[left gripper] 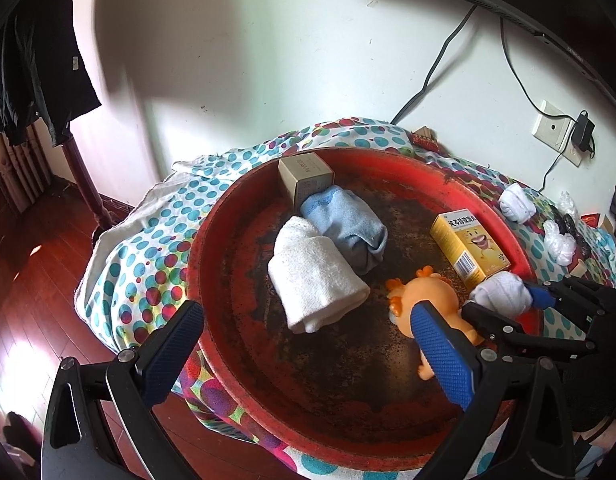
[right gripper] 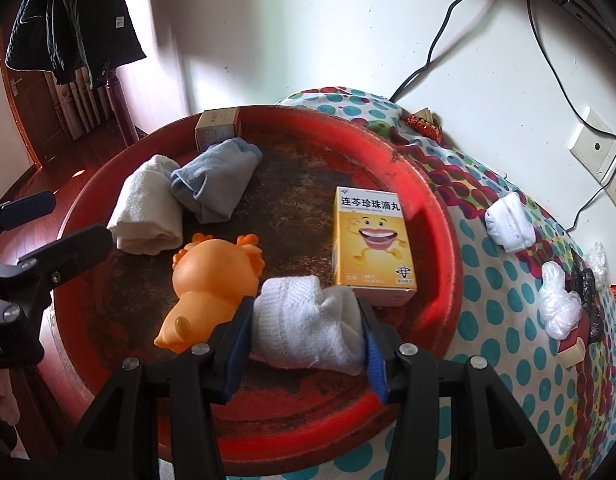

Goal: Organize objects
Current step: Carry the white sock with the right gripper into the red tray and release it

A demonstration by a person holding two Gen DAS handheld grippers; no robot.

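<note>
A round red tray [left gripper: 212, 236] [right gripper: 440, 216] holds a tan box [left gripper: 304, 176], a blue rolled cloth [left gripper: 344, 228], a cream rolled towel [left gripper: 314, 276], a yellow medicine box [right gripper: 372, 240] and an orange toy duck [right gripper: 208, 276]. My right gripper [right gripper: 306, 320] is shut on a white rolled sock [right gripper: 304, 320] just above the tray, between the duck and the yellow box; it also shows in the left wrist view [left gripper: 504, 294]. My left gripper [left gripper: 308, 344] is open and empty over the tray's near edge.
The tray sits on a polka-dot cloth [right gripper: 488, 264]. Another white sock [right gripper: 508, 224], white plastic bundles [right gripper: 558, 308] and dark items lie on the cloth to the right. Wall, socket and cables stand behind. Wooden floor lies to the left.
</note>
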